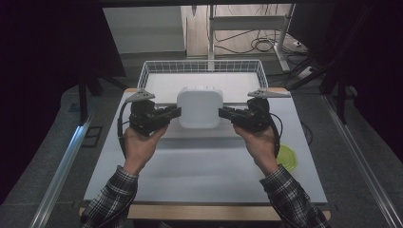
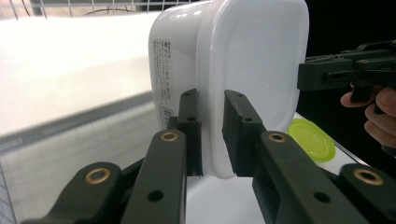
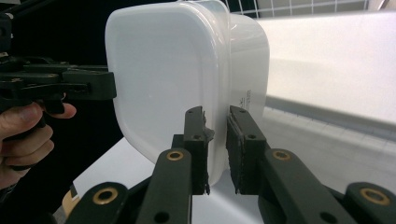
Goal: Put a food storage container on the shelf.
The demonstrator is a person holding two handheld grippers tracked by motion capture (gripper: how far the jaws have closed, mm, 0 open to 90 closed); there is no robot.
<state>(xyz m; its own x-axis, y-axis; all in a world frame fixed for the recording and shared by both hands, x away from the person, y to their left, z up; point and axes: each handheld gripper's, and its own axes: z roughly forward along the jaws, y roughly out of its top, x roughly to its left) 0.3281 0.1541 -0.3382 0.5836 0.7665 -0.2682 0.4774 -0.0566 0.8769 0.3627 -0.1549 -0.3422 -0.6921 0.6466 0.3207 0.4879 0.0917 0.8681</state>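
From the high view, I held the white container (image 1: 199, 108) up between my two grippers, above the white table (image 1: 204, 171) and just in front of the wire basket (image 1: 202, 66) that stood at the table's far edge. My left gripper (image 1: 177, 113) pinched the container's left edge and my right gripper (image 1: 222, 113) pinched its right edge, both reaching in level from either side. My left hand (image 1: 140, 142) and right hand (image 1: 259, 140) came up from the bottom in plaid sleeves. A lime-green lid (image 1: 288, 156) lay flat on the table near my right wrist, well apart from the container.

In the left gripper view, my left gripper (image 2: 212, 133) had its two black jaws pressed onto the rim of the container (image 2: 252, 70), one jaw on each face of the rim, with the tub turned on its side so its flat broad face looked toward the right of the frame. A printed label (image 2: 164, 74) ran down the tub's side wall. Past the container my right gripper (image 2: 348, 70) reached in, and the green lid (image 2: 312, 140) lay on the table below it.

In the right gripper view, my right gripper (image 3: 215, 149) clamped the same rim of the container (image 3: 159, 84) from the opposite side, jaws nearly together with the thin plastic edge between them. My left gripper (image 3: 100, 86) met the container's far edge.
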